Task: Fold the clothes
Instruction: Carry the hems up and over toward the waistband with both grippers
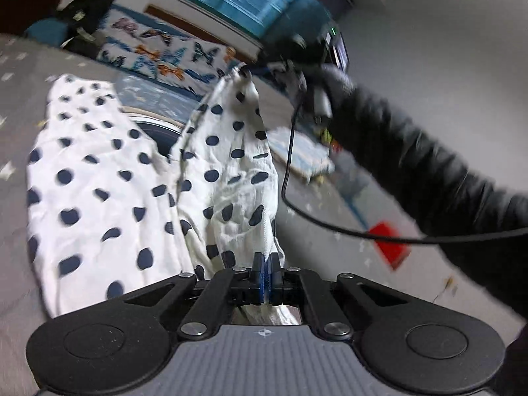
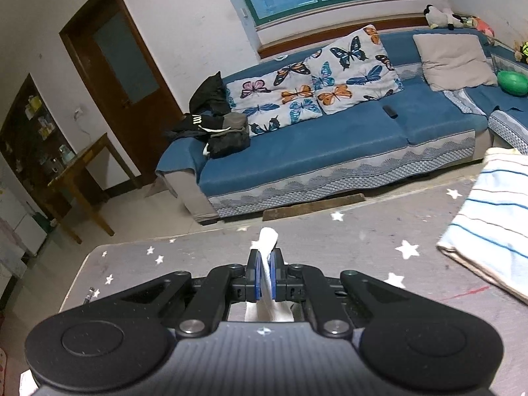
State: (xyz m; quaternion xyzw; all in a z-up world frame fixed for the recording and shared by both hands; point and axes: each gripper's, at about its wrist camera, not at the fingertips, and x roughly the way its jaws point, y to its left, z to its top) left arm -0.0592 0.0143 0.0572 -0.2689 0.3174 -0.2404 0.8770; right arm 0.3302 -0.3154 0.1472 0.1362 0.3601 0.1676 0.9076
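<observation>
1. While the left wrist view is smeared with blur, the left gripper [image 1: 265, 265] shows its blue pads pressed together on a fold of the white polka-dot garment [image 1: 99, 178].
2. From that pinch the cloth rises in a bunched ridge to the right gripper [image 1: 246, 72], which grips its far end, held by a black-gloved hand [image 1: 333, 82] on a dark sleeve [image 1: 429, 171].
3. Left of the ridge, the rest of the garment lies spread on the grey star-print table cover [image 1: 19, 105].
4. A black cable [image 1: 287, 165] hangs in a loop below the gloved hand.
5. Seen from the right wrist, the right gripper [image 2: 265, 272] is clamped narrow on a strip of white fabric [image 2: 268, 239] that pokes up past its pads.
6. A folded blue-striped towel [image 2: 488, 217] rests at the right edge of the table cover [image 2: 330, 241].
7. Beyond stands a blue sofa [image 2: 313, 145] with butterfly cushions [image 2: 316, 79] and a heap of dark clothes [image 2: 217, 122].
</observation>
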